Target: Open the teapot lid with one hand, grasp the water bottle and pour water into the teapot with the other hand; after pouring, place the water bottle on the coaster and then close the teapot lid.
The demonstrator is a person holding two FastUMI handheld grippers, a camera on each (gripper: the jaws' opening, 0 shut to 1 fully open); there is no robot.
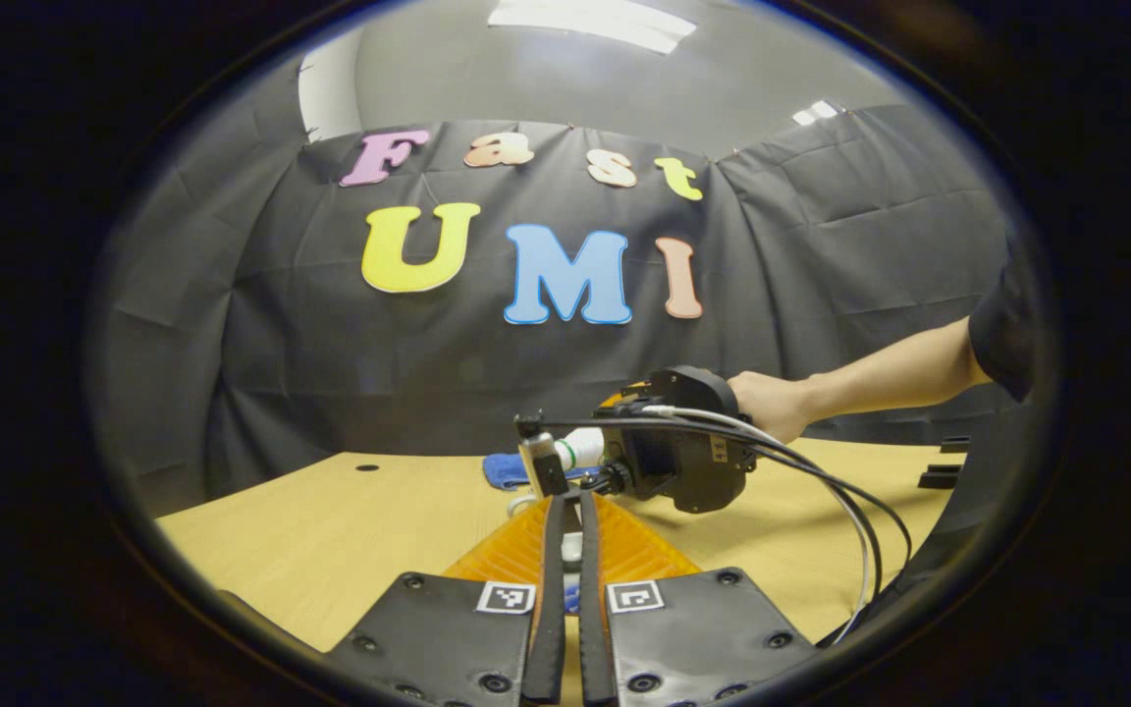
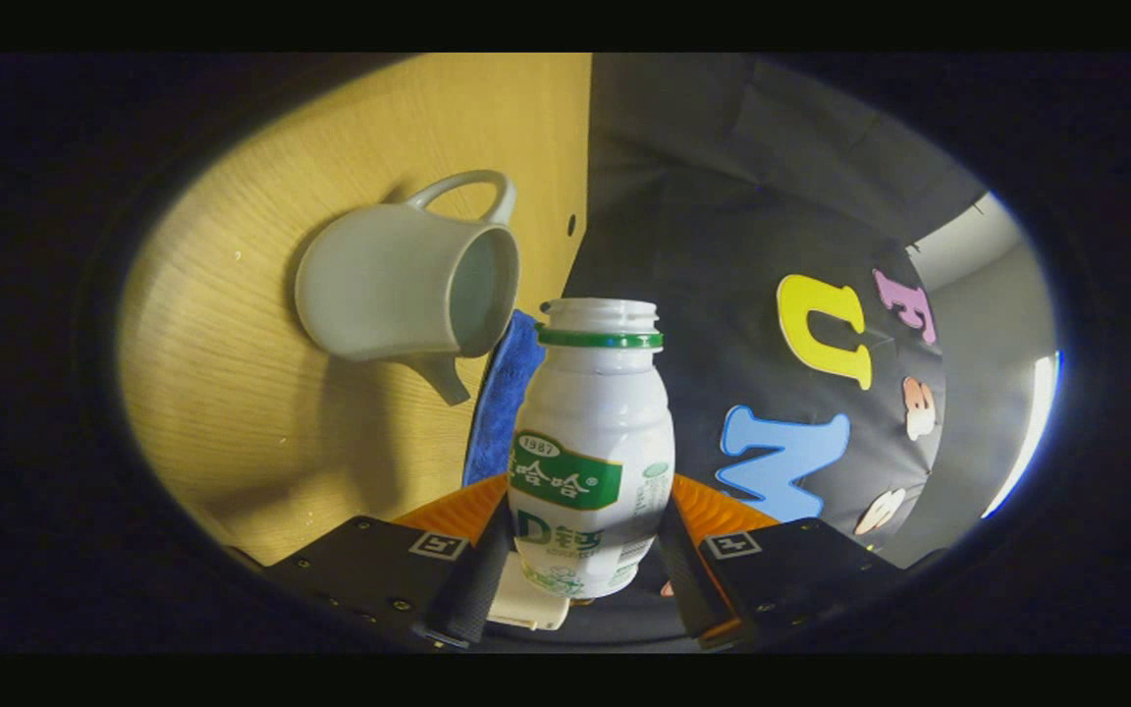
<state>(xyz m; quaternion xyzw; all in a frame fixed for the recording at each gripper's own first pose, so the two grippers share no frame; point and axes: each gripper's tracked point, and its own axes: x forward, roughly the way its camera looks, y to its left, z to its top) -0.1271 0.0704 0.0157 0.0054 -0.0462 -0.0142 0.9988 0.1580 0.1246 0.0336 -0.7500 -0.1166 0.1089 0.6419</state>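
Fingers of the right gripper (image 2: 590,570) clamp the lower body of the water bottle (image 2: 592,442), uncapped and tipped toward the open teapot (image 2: 399,280) at its 10 o'clock, with the blue coaster (image 2: 502,393) between them. Thin plastic likely flexes under pressure, so a low hold on the wider belly seems safest. Left gripper (image 1: 570,550) fingers sit nearly together, apparently pinching something small and pale, perhaps the lid; I cannot tell. Glazed ceramic looks slippery and breakable.
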